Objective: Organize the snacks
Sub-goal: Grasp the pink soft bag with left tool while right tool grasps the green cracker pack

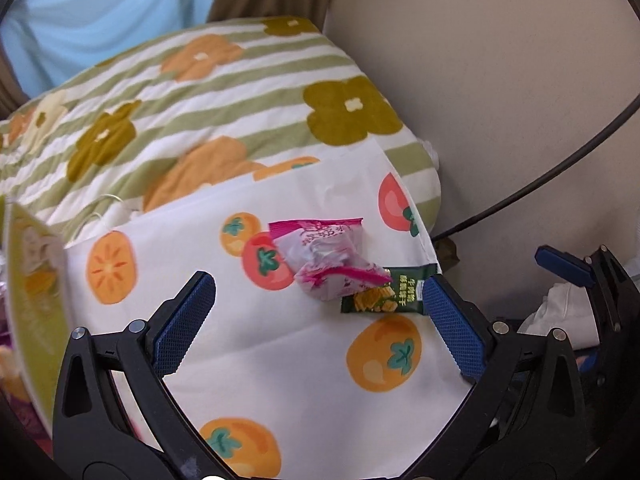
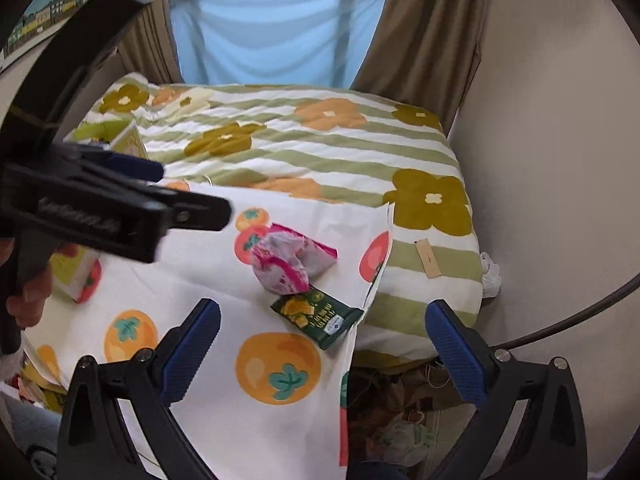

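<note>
Two pouches (image 2: 290, 266) overlapping on cloth (image 2: 208, 280) near its right edge; packet (image 2: 318, 316) touching just before them; quilt (image 2: 320, 152) behind

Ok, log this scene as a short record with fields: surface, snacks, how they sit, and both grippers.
surface: white cloth with orange fruit print, laid over a striped flowered quilt
snacks: pink wrapper, green packet
how they sit: pink wrapper overlaps the green packet's upper edge; both lie near the cloth's right edge
other: yellow-green box at the left edge of the left wrist view
left gripper: open, empty, fingers either side of the snacks
right gripper: open, empty, short of the green packet
</note>
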Motion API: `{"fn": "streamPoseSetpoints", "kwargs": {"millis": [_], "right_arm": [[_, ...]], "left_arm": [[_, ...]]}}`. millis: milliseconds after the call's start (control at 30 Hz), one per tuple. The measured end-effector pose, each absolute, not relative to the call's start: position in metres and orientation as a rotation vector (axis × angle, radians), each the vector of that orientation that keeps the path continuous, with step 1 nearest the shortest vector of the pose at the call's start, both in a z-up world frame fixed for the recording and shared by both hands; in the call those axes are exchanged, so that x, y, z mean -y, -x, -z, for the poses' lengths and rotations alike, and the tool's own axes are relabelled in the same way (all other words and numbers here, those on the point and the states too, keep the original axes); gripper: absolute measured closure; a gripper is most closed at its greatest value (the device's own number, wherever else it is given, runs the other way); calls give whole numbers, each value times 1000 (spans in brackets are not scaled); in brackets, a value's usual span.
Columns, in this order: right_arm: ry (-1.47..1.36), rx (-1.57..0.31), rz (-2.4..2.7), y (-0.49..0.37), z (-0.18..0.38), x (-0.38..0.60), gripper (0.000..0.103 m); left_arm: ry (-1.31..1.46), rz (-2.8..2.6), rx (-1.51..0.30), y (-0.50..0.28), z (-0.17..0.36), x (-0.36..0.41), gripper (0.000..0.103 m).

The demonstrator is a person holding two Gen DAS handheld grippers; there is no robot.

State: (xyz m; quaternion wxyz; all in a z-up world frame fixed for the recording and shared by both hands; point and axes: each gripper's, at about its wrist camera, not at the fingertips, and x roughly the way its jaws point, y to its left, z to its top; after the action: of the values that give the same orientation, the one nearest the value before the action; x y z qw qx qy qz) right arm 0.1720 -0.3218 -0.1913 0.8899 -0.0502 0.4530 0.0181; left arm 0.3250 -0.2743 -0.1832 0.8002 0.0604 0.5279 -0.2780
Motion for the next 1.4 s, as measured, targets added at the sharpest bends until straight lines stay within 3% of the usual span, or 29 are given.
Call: {"fn": "streamPoseSetpoints", "kwargs": {"millis": [267, 633, 1067, 1233, 1400], "right_arm": [[170, -1028, -17, -201, 230, 335, 1], [311, -1103, -181, -228, 261, 319, 1], [456, -1178, -337, -248, 292, 300, 2], [477, -1190, -423, -255, 301, 293, 2], [464, -1255, -500, -266, 314, 297, 13]], "left_arm": [[-155, 579, -1238, -373, 262, 313, 1], [-286, 608, -1281, -385, 300, 325, 1], [-276, 665, -1293, -386, 298, 290, 43], [-253, 674, -1298, -384, 296, 276, 47], [-242, 666, -1293, -382, 293, 267, 49]]}}
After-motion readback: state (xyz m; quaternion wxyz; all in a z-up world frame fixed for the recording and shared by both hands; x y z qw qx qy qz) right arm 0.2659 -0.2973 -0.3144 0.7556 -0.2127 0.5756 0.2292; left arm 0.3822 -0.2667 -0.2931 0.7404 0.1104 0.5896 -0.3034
